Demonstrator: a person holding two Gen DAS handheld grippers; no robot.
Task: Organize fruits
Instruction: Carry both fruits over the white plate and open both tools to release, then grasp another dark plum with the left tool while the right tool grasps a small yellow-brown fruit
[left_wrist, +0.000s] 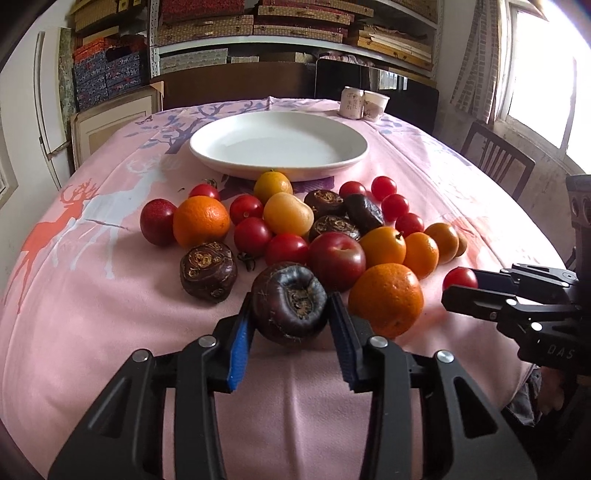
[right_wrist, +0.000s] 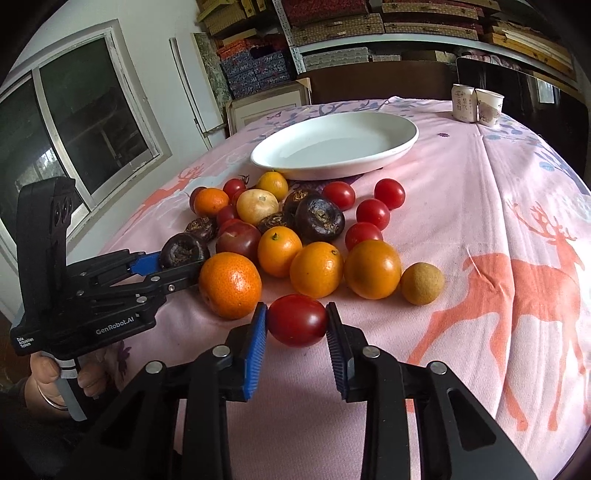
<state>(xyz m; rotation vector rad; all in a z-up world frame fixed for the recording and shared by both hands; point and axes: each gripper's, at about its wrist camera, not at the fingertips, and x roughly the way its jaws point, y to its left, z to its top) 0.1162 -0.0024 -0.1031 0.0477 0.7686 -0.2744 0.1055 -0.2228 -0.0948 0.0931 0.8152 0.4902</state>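
Pink tablecloth; left claw clamping water chestnut, right claw clamping tomato.

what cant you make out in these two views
- Print on the two cups: too small in both views.
- Underside of the water chestnut between the left gripper pads: hidden by its own bulk.
- Whether the right gripper pads press the cherry tomato: unclear.
- Fruit in mid-pile: partly hidden by nearer fruit.

"GenRobot.AI" on left tongs body, "DAS" on right tongs body
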